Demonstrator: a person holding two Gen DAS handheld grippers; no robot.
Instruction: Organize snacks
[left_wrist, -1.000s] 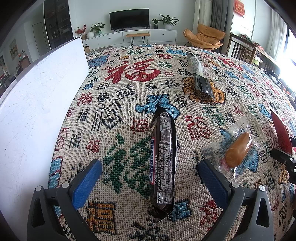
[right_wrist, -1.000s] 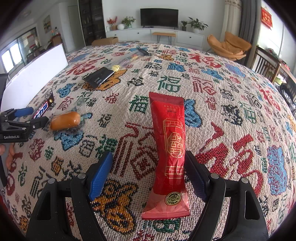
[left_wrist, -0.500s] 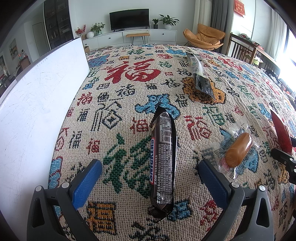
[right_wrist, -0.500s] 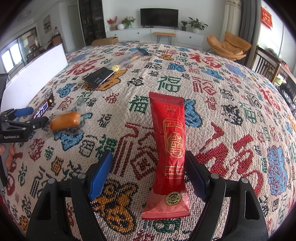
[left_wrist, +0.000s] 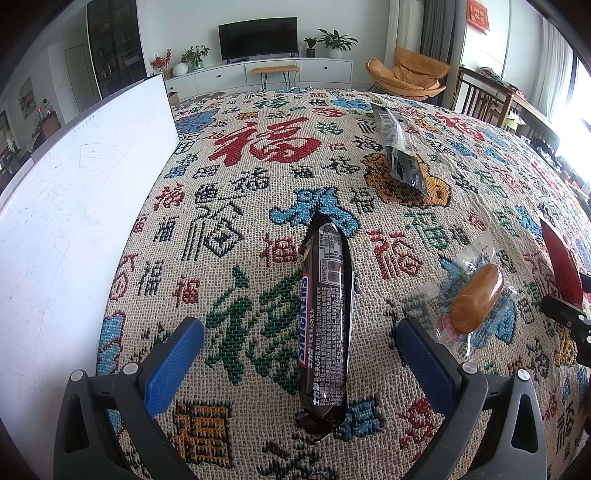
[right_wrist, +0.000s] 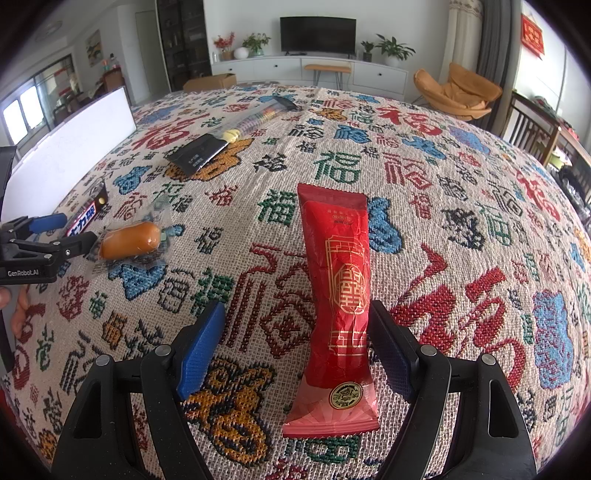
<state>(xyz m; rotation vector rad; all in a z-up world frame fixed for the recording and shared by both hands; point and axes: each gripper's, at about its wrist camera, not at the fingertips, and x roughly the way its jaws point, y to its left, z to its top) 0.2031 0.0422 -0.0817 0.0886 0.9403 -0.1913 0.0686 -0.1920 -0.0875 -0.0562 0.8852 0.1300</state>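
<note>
Four wrapped snacks lying flat on the patterned cloth

The brown Snickers bar lies lengthwise, label turned sideways. At its 3 o'clock lies a sausage in a clear wrapper. At 1 o'clock, farther off, lies a dark packet. The long red packet lies with its gold seal nearest the camera.
</note>
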